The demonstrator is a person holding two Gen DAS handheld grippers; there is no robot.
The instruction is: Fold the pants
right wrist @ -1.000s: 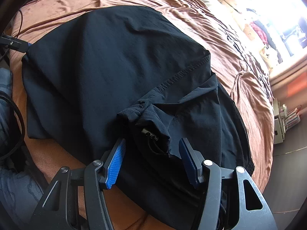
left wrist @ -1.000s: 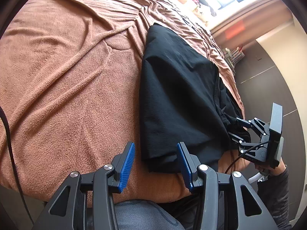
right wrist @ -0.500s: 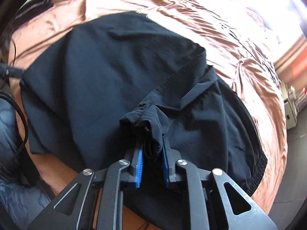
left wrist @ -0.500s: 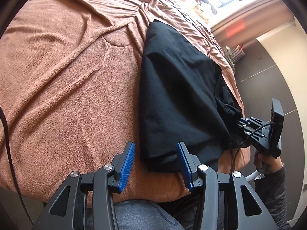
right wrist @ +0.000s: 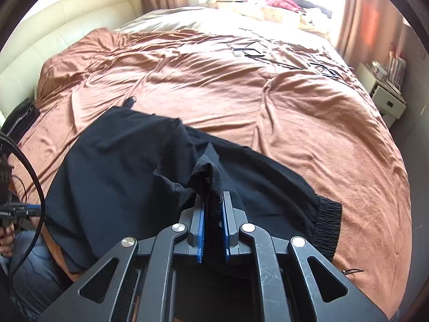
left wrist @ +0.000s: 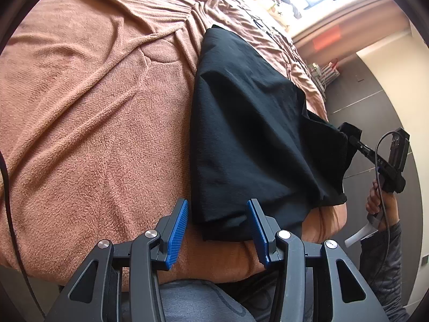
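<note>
Since half a second ago, your right hand-held gripper [right wrist: 213, 220] has lifted the bunched waistband part of the pants [left wrist: 241, 134] up from the bed [left wrist: 93, 107], and the cloth now hangs from it like a tent toward the near bed edge. This gripper is clenched on a small knot of black fabric; its blue pads [right wrist: 200, 234] stand close with the cloth between them. Your left hand-held gripper [left wrist: 217, 225] is released, its fingers wide apart just in front of the near corner of the pants, and it touches nothing that I can see.

Most of the pants lie flat on the bed, near your body, with the elastic cuff [right wrist: 327, 222] at the right side.

Several things can go wrong, I think. The right grip holds only a little bunch, so a quick pull may let it slip out. Because the left corner is not pinned, the whole garment may slide with the lift and the lower layer may wrinkle. If you carry the fabric outward past the bed edge, part of it may drop off. Take the near corner first, then move slowly.
</note>
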